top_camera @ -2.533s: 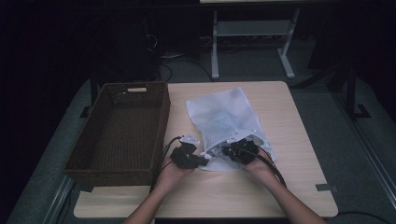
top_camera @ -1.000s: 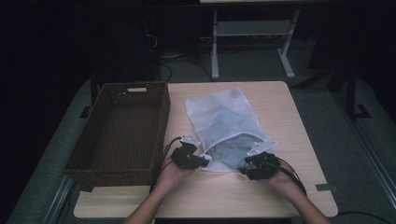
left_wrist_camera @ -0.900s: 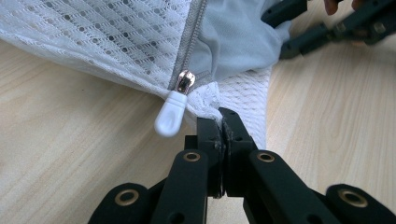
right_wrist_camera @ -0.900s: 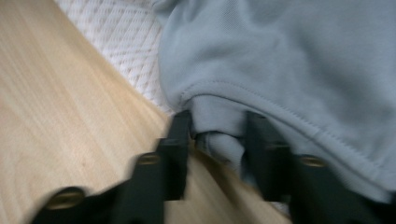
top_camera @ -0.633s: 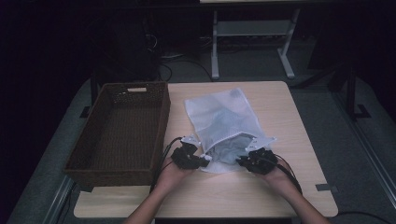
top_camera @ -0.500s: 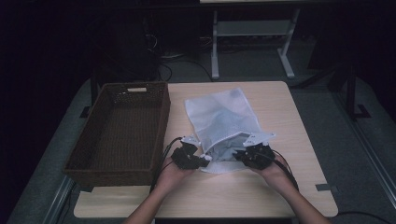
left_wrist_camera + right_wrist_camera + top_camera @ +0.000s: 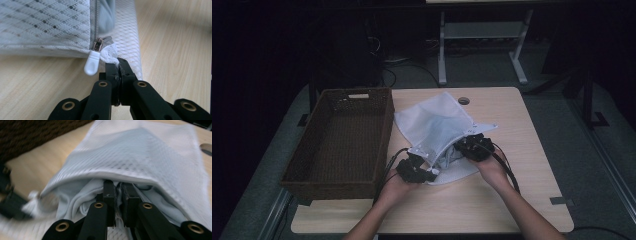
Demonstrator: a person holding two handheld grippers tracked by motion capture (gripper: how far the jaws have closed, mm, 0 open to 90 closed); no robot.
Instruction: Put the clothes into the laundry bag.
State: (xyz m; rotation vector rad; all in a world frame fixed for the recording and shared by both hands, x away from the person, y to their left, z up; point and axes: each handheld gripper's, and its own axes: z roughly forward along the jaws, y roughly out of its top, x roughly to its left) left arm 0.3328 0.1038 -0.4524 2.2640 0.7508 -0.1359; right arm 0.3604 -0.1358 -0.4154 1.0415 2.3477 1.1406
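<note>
- The white mesh laundry bag (image 7: 439, 125) lies near the middle of the table (image 7: 532, 150), at 3 o'clock of the wicker basket (image 7: 342, 140), with its open mouth turned toward the person.
- The left gripper (image 7: 416, 169) is at the bag's 7 o'clock corner; in the left gripper view its jaws are together, clamped on the bunched mesh just beside the zip pull (image 7: 92, 63), which hangs free.
- The right gripper (image 7: 473, 148) is at the bag's 5 o'clock edge. In the right gripper view its jaws have just been closing and reach into the mouth, pinching a fold of the pale cloth (image 7: 82, 197) inside.
- Most of that cloth is hidden under the mesh, so what it is cannot be told.
- The left side of the right gripper view is blurred.
- The room beyond the table is dark; no writing or label can be read.
</note>
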